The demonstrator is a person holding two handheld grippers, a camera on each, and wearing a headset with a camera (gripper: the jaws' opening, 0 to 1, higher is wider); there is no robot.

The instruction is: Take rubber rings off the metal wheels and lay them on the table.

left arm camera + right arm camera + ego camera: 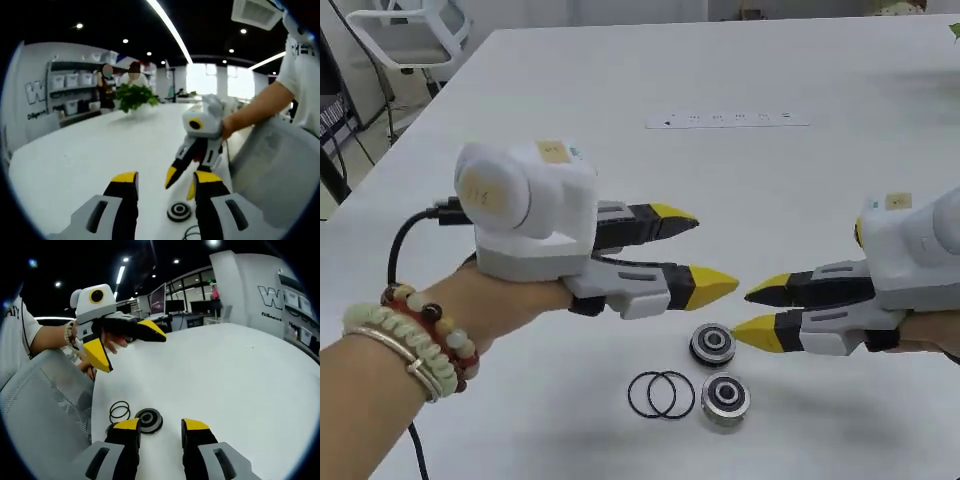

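Fingers of the left gripper [716,252], black with yellow tips, stand well parted and hold nothing in the head view. A hand [510,300] wearing beaded bracelets [420,345] carries that gripper above the white surface [620,80]. Opposite it, the right gripper [744,312] points back toward the left one, its fingers parted more narrowly and likewise empty. Below the tips, two round silver metal wheels [712,343] with dark centres lie flat on the surface, close together but not touching. Two thin black rubber rings [661,393] lie overlapped on the surface just beside the nearer wheel, to its left. Whether either wheel carries a ring cannot be told. In the left gripper view, that gripper's fingers [126,200] rise with a wide gap and nothing gripped. The right gripper hangs in the air ahead, with one wheel [179,211] on the surface beneath it. In the right gripper view, its fingers [196,440] are moderately apart and empty. One wheel [149,420] lies just ahead of them, the second is partly hidden behind one finger, and the rings [119,411] lie beside both. The left gripper is held aloft beyond, its fingers spread.
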